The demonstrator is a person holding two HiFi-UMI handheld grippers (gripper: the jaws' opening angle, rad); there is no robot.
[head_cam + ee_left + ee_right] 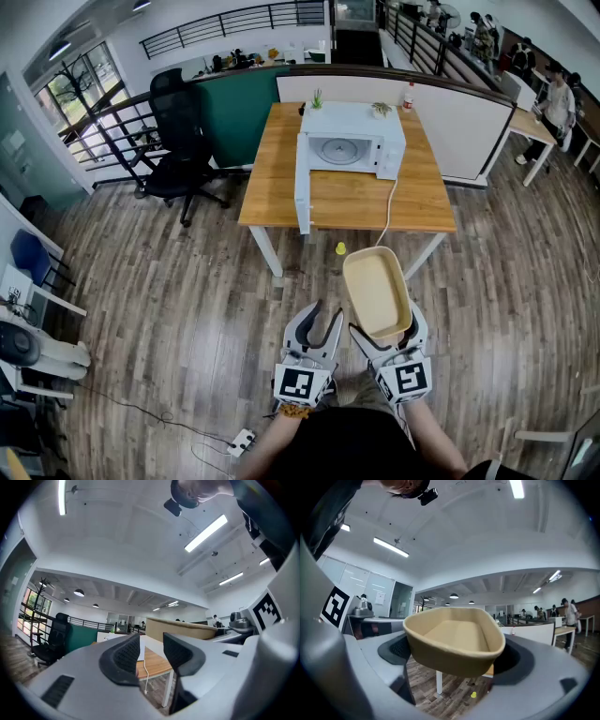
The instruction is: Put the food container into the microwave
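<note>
Clamps food container [377, 292] in right gripper's [386, 334] wide-spread jaws, well short of the microwave [349, 142], door [302, 195] apparently fully open. Holds left gripper [325, 319] equally far back, jaws narrowly parted, empty.

The microwave [352, 150] sits on the far table [422, 202], a chair [178, 141] to its left, the food container [377, 292] near, slightly right.

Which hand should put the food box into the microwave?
The right one. The right hand-held gripper holds the beige food container by its near end, and the white microwave ahead has its door open. The left hand-held gripper is empty, jaws apart, so it would need a handover first.
</note>
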